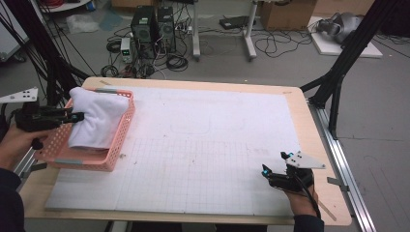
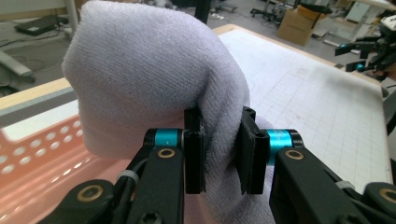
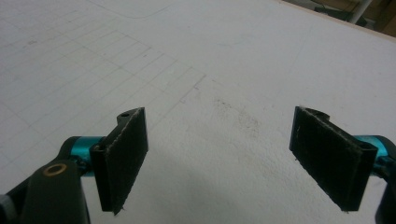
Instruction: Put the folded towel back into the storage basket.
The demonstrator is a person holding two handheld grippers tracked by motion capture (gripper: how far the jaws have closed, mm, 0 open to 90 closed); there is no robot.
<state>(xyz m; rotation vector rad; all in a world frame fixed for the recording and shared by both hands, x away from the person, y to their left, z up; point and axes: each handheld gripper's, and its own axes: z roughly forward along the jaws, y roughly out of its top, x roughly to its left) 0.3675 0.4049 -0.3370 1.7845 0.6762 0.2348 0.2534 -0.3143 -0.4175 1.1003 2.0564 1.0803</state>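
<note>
L gripper (image 2: 219, 158) is clamped on a fold of the white towel (image 1: 96, 121), which sits bunched in the pink basket (image 1: 118, 145) at the table's far-left corner, partly draped over the basket's near rim. R gripper (image 3: 219, 158) is idle w/ jaws wide apart and nothing between them, hovering just over the white grid mat (image 1: 203, 145) at near right. Towel looks basically in the basket, so I'd say nearly done, just let go and pull back; no brand, label or readable text anywhere.
</note>
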